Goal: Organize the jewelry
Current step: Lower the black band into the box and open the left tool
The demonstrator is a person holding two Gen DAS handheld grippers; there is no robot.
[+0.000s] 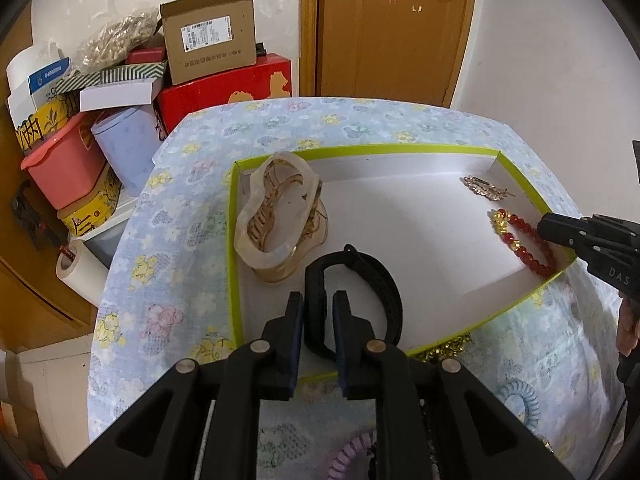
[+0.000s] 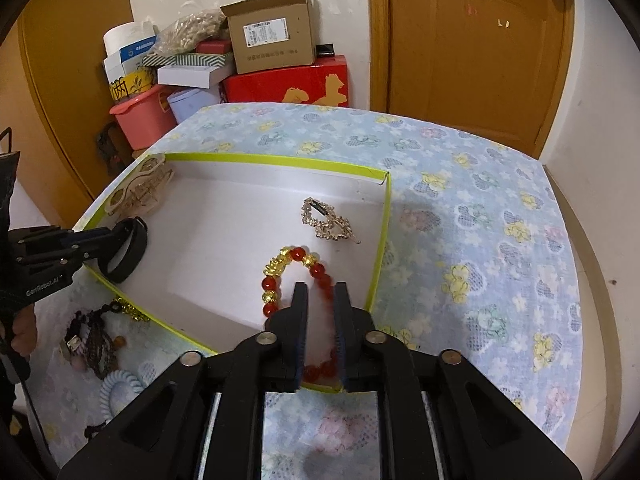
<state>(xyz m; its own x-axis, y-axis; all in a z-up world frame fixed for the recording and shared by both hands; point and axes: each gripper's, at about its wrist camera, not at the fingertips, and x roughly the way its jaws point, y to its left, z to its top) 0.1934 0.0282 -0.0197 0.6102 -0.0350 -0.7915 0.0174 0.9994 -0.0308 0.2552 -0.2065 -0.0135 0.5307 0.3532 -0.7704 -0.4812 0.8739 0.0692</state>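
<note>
1. The white tray with the lime-green rim [image 1: 236, 240] lies on the worktop [image 2: 480, 200], which is covered by a flowered cloth, and it already takes in four pieces of jewelry.
2. The red-and-gold bead bracelet [image 2: 298, 264] lies at the tray's near right corner. The right claw [image 2: 321, 300] straddles its near strand, jaws slightly apart, with a sliver of gap on either side of the beads, so it looks let go rather than pinched.
3. The black band [image 1: 376, 280] sits against the tray's near wall. The left claw [image 1: 318, 308] brackets one end of it, jaws a little apart with a gap on each side, so this too reads as released.
4. The large pearly hair claw clip [image 1: 276, 216] rests in the far left corner, and the rhinestone hair clip [image 2: 330, 222] lies near the right wall.
5. Left to sort, by my reading: outside the near wall lie a gold chain [image 2: 128, 310], a dark tangle of beaded pieces [image 2: 94, 346], a pale blue spiral hair tie [image 2: 120, 390] and a lilac spiral hair tie [image 1: 352, 456].
6. So the task seems about half done; the tray's middle is free for the rest.
7. Nothing blocks the way in, though the tangle may need separating. Stacked boxes [image 1: 208, 44] and a pink bin [image 1: 64, 160] stand beyond the worktop, well apart.
</note>
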